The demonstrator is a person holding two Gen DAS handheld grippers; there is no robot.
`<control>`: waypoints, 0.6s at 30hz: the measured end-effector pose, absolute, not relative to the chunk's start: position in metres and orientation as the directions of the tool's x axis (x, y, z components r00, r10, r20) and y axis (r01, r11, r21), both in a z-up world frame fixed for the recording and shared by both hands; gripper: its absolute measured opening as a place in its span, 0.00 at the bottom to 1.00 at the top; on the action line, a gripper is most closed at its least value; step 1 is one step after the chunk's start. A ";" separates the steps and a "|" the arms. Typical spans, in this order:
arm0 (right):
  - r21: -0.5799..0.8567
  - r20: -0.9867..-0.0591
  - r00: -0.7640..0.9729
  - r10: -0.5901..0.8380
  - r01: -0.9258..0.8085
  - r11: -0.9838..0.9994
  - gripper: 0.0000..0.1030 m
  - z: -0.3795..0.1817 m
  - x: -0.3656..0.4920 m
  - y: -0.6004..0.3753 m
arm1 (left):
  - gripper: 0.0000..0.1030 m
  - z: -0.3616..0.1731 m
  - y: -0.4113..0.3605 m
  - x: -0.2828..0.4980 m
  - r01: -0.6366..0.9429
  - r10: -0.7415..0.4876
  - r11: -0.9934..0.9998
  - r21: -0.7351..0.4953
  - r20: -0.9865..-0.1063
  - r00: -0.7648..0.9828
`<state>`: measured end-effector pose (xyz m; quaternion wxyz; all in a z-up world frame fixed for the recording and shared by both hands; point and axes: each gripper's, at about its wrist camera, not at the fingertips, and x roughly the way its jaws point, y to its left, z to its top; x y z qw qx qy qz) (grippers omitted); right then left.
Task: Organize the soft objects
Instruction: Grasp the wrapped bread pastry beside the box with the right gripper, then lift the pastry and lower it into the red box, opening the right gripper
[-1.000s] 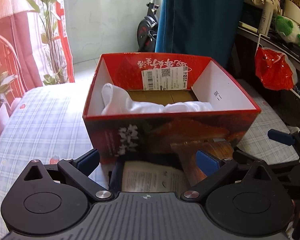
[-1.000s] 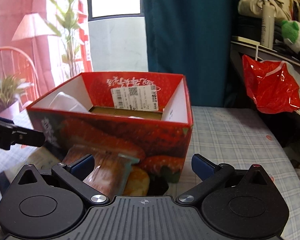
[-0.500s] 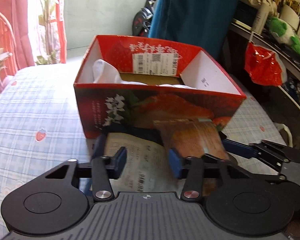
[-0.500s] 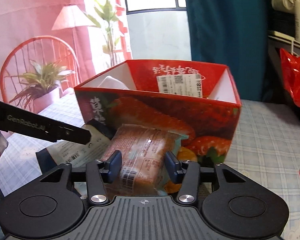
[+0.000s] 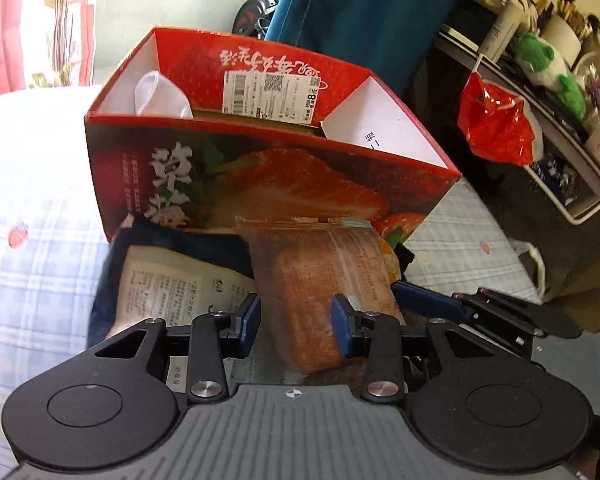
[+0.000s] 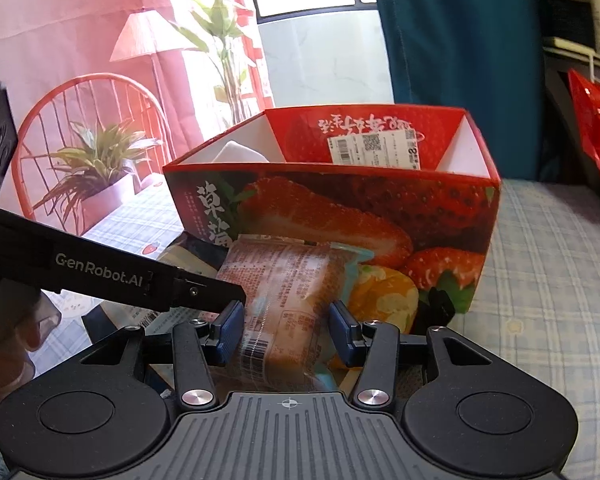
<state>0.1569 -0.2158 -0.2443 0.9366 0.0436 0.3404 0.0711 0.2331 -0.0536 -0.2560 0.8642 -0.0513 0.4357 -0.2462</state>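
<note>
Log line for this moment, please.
phase: grasp | left tongs: just closing, bread packet between, contact unclear | right tongs: just closed on bread packet | red box: behind packet

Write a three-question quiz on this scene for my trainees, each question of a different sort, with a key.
1. True or false: the strawberry box is open at the top.
2. Where does the wrapped bread packet lie? A. inside the box. B. outside the box, in front of it. C. hanging from the shelf.
3. Fill in: the plastic bag hanging at the right in the left wrist view is ____ in colour.

Key: 1 true; 2 B; 3 red.
</note>
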 end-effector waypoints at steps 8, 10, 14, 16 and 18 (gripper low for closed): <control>0.171 -0.638 0.747 0.185 -0.097 0.981 0.42 -0.250 0.166 -0.222 | 0.39 -0.268 -0.049 0.244 0.333 -0.516 0.855 -0.397 -0.711 0.478; 0.183 -0.636 0.747 0.192 -0.096 0.978 0.41 -0.252 0.167 -0.225 | 0.39 -0.271 -0.048 0.247 0.327 -0.531 0.847 -0.420 -0.705 0.471; 0.203 -0.633 0.747 0.203 -0.093 0.975 0.41 -0.254 0.168 -0.229 | 0.39 -0.273 -0.047 0.252 0.330 -0.546 0.837 -0.436 -0.699 0.462; 0.210 -0.630 0.750 0.204 -0.089 0.974 0.41 -0.255 0.168 -0.229 | 0.39 -0.274 -0.047 0.253 0.326 -0.551 0.834 -0.444 -0.695 0.462; 0.216 -0.627 0.751 0.205 -0.085 0.973 0.41 -0.256 0.167 -0.230 | 0.39 -0.275 -0.046 0.253 0.324 -0.556 0.831 -0.452 -0.691 0.462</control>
